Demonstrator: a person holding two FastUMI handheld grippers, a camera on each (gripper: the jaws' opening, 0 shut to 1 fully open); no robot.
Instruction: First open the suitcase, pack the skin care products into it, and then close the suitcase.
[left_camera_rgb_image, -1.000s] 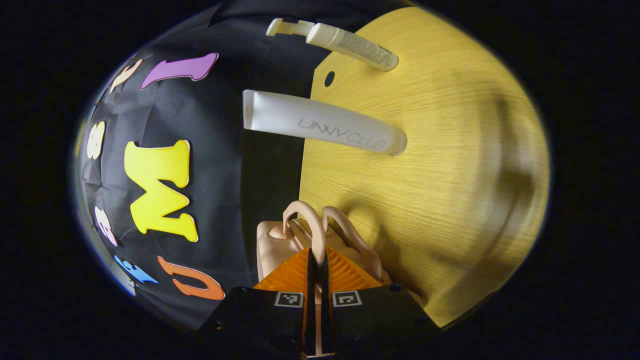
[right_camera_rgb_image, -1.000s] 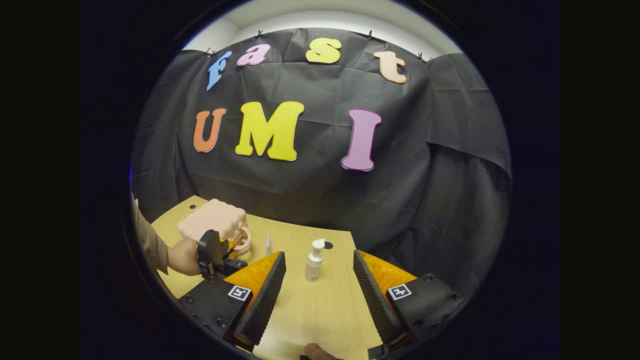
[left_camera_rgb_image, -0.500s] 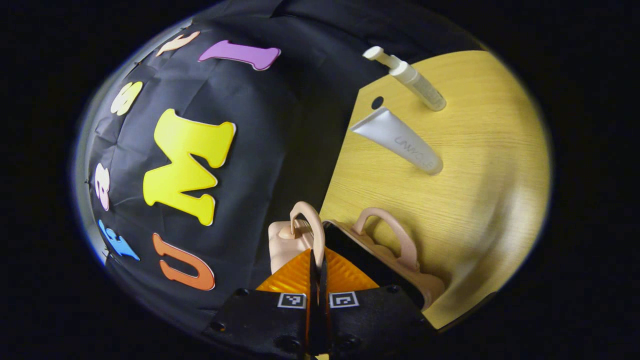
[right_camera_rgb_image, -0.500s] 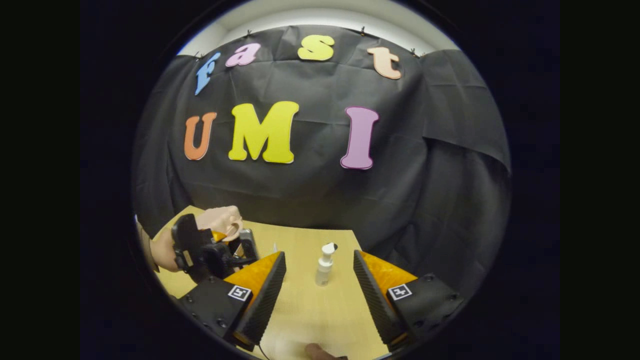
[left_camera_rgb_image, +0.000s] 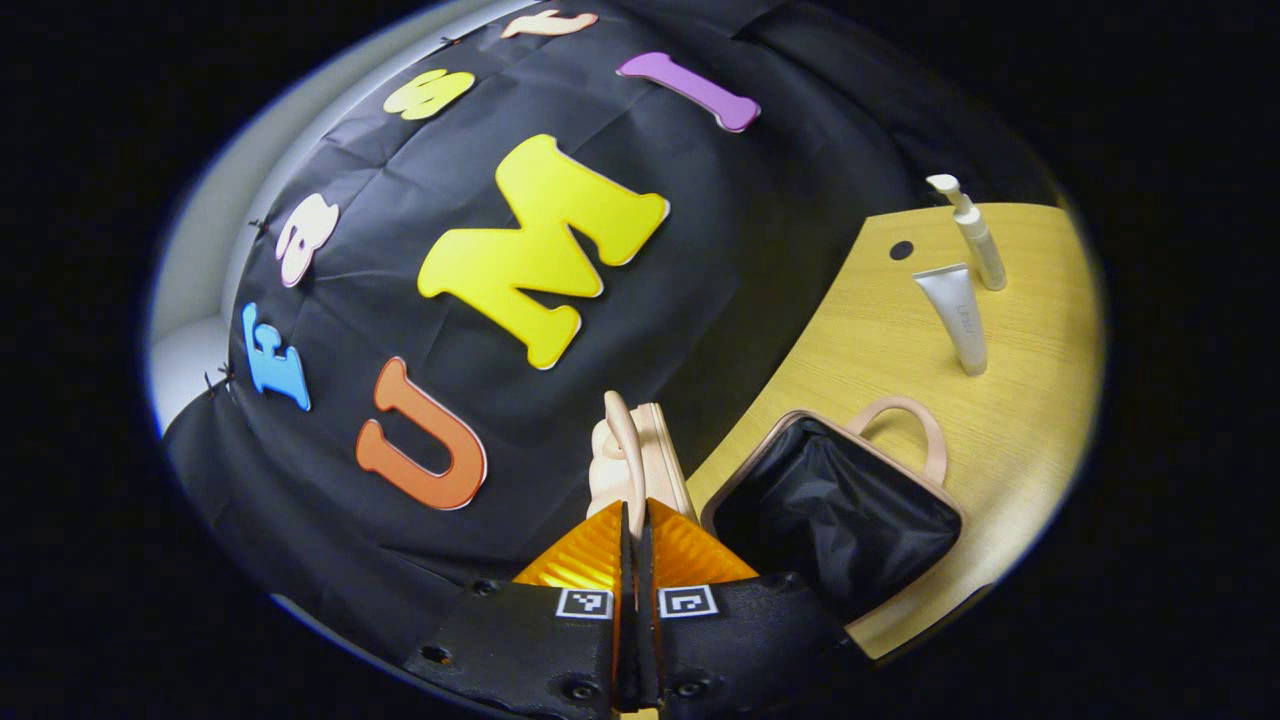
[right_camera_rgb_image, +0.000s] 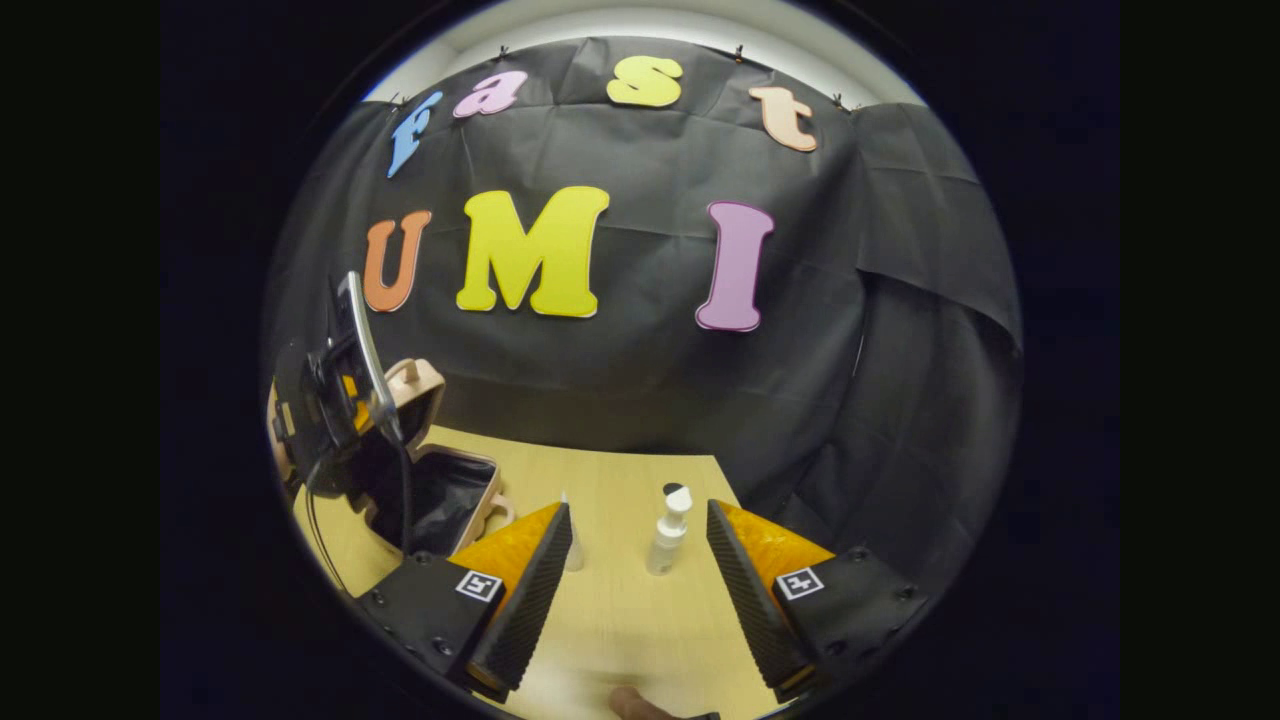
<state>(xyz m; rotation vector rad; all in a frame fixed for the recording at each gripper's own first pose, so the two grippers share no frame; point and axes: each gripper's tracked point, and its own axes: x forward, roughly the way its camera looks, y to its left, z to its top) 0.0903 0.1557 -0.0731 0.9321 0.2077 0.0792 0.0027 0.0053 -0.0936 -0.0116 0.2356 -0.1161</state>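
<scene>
Underfoot, so to speak, lies a pale wood-grain counter (right_camera_rgb_image: 640, 610) with a rounded edge and one small dark hole (left_camera_rgb_image: 901, 250) near its back, set against a wall of creased black cloth (right_camera_rgb_image: 640, 390); a strip of light-coloured room wall (right_camera_rgb_image: 650, 25) shows above the cloth at 12 o'clock in the right gripper view.

One suitcase (left_camera_rgb_image: 830, 500), a small peach-coloured case with a black lining, stands open on the counter. In the left gripper view its lower half lies flat at about 4 o'clock, its own loop handle (left_camera_rgb_image: 905, 430) pointing toward the products. The lid (left_camera_rgb_image: 645, 465) stands raised near the centre, and the left gripper (left_camera_rgb_image: 633, 520) is clenched on the lid's handle (left_camera_rgb_image: 622, 440), both fingers pressed against the thin loop. In the right gripper view the same open suitcase sits at 9 o'clock, with the left gripper up beside the raised lid.

Two skin care products stand upright on the counter, near each other and well apart from the suitcase: one white squeeze tube (left_camera_rgb_image: 955, 320) resting on its cap, and one slim pump bottle (left_camera_rgb_image: 975, 235) just behind it, both at 2 o'clock in the left gripper view. In the right gripper view the pump bottle stands between the fingers' line of sight at 6 o'clock.

The right gripper (right_camera_rgb_image: 640, 580) is released, its fingers spread wide above bare counter, grasping nothing.
</scene>
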